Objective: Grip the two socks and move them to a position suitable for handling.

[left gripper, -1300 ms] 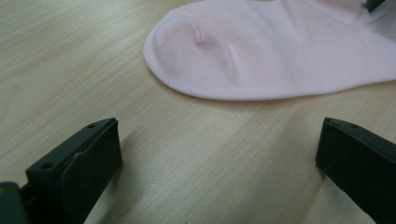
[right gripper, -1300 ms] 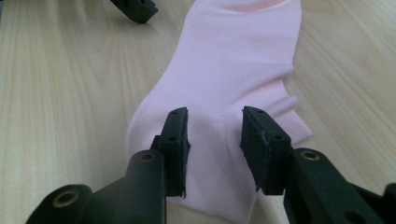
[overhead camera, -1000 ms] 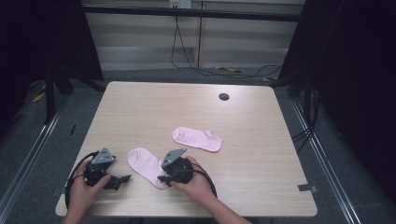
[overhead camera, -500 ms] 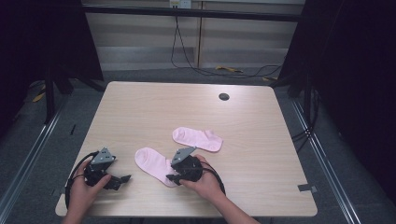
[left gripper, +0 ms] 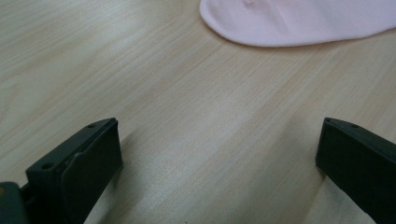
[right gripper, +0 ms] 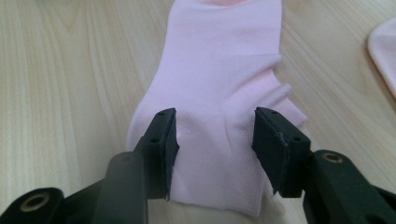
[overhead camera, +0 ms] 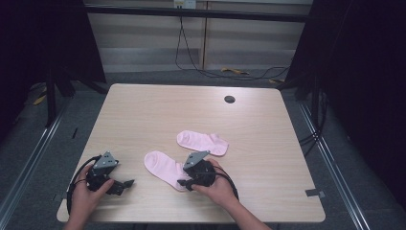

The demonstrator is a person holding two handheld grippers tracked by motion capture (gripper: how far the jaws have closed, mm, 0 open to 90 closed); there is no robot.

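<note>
High view showed a person's two hands at the near edge of a pale wooden table (overhead camera: 143, 110), each holding black tongs. The left tongs (overhead camera: 125, 183) lay low by the near left corner, jaws spread wide over bare wood and holding nothing. The right tongs (overhead camera: 184, 182) pointed left, jaws partly open on either side of the cuff end of the near pink sock (overhead camera: 165, 167), resting on the fabric without pinching it shut. A second pink sock (overhead camera: 203, 142) lay flat just beyond, apart from the first. Compared with a second before, the right hand (overhead camera: 218, 184) had slid slightly rightward and the near sock with it; the left hand (overhead camera: 86, 196) had stayed put.
</note>
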